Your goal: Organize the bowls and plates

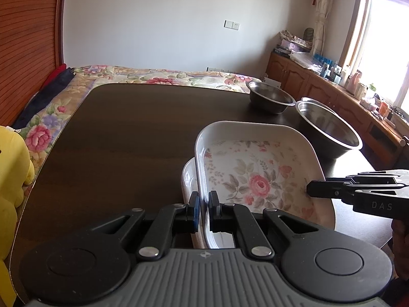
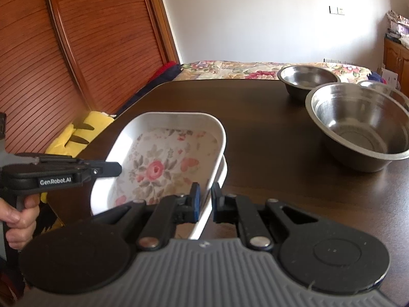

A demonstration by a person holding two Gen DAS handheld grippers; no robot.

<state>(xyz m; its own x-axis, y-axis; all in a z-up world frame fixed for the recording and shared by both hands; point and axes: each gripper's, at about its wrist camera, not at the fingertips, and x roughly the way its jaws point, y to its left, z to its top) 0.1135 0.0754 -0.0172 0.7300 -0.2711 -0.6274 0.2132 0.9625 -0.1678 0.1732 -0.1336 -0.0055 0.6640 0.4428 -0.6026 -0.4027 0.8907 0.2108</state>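
A white square plate with a rose pattern (image 1: 255, 179) (image 2: 158, 168) hangs slightly tilted over a second white plate (image 1: 188, 179) (image 2: 223, 176) on the dark table (image 1: 115, 140) (image 2: 255, 128). My left gripper (image 1: 204, 208) (image 2: 118, 168) is shut on its left rim. On the opposite rim my right gripper (image 2: 206, 202) (image 1: 309, 189) is shut as well. A large steel bowl (image 1: 329, 128) (image 2: 363, 125) stands to the right, a smaller steel bowl (image 1: 271, 97) (image 2: 309, 76) behind it. A third bowl's rim (image 1: 313, 100) (image 2: 378, 85) peeks out beyond the large one.
A bed with a floral cover (image 1: 153, 73) (image 2: 230, 67) lies past the table's far edge. A yellow plush toy (image 1: 10, 179) (image 2: 76, 133) sits off the left edge by a wooden slatted door (image 2: 64, 51). A cluttered wooden sideboard (image 1: 332, 81) runs under the window.
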